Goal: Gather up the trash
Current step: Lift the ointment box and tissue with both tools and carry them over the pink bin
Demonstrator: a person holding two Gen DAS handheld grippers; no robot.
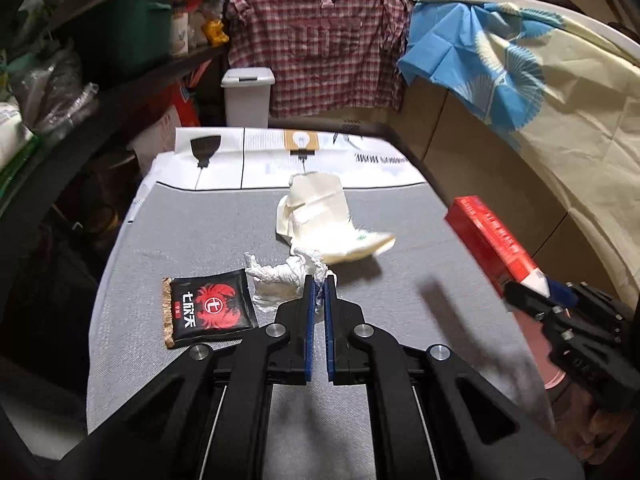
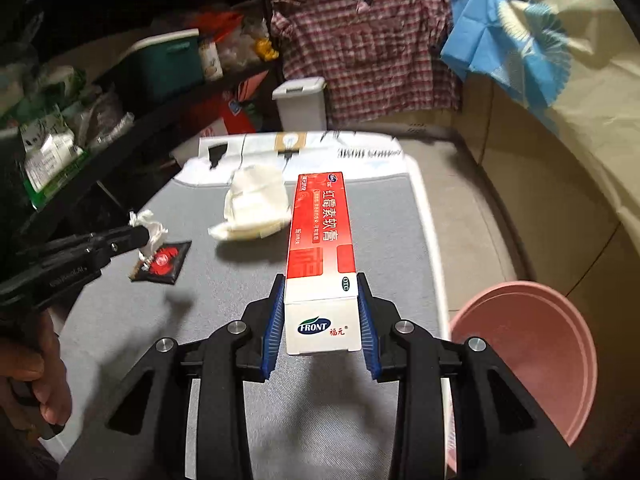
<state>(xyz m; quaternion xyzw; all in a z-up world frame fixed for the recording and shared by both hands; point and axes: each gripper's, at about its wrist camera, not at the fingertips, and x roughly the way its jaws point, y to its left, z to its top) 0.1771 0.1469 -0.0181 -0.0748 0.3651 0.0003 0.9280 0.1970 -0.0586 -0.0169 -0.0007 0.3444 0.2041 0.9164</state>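
My left gripper (image 1: 319,282) is shut on a crumpled white tissue (image 1: 280,276), held above the grey mat (image 1: 180,216); it also shows in the right wrist view (image 2: 150,230). My right gripper (image 2: 322,280) is shut on a red and white ointment box (image 2: 322,236), held above the mat; the box also shows in the left wrist view (image 1: 490,238). A black and red sachet (image 1: 210,308) lies flat on the mat at the left. A folded cream paper wrapper (image 1: 320,216) lies further back.
A pink basin (image 2: 528,360) sits low at the right of the table. A white lidded bin (image 1: 248,96) stands beyond the table's far end. Dark shelves with a green box (image 1: 132,28) run along the left. A printed sheet (image 1: 280,160) covers the far end.
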